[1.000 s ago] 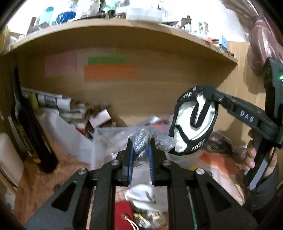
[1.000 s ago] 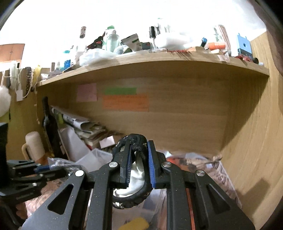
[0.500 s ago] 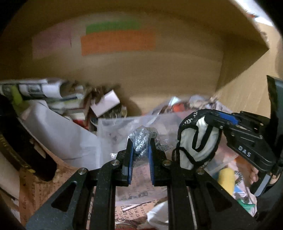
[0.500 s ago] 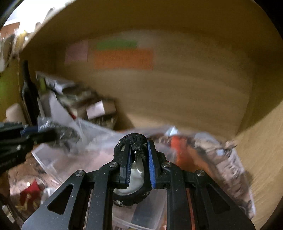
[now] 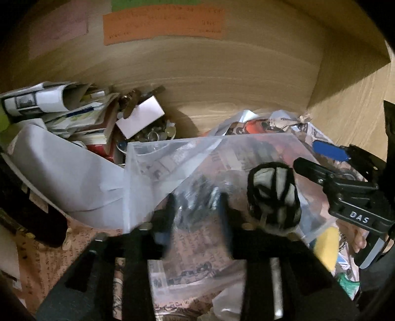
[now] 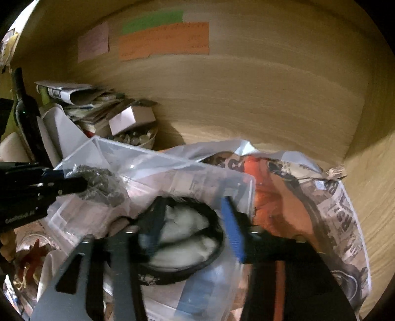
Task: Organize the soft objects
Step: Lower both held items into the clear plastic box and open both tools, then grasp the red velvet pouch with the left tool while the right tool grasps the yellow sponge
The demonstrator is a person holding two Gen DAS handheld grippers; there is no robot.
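Between spread fingers [image 6: 230, 222]: mask [image 6: 185, 229]

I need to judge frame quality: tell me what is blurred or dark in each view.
Left wrist view: left gripper fingers smeared by motion, corners dark, orange note fairly sharp. Right wrist view: right gripper and black-and-white soft item motion-blurred, wood back panel streaked, edges vignetted.

Both tongs, left [image 5: 197, 205] and right [image 6: 192, 227], are matte black with blue finger pads [image 6: 233, 229], silver screws and white "DAS" lettering [image 5: 359, 217].
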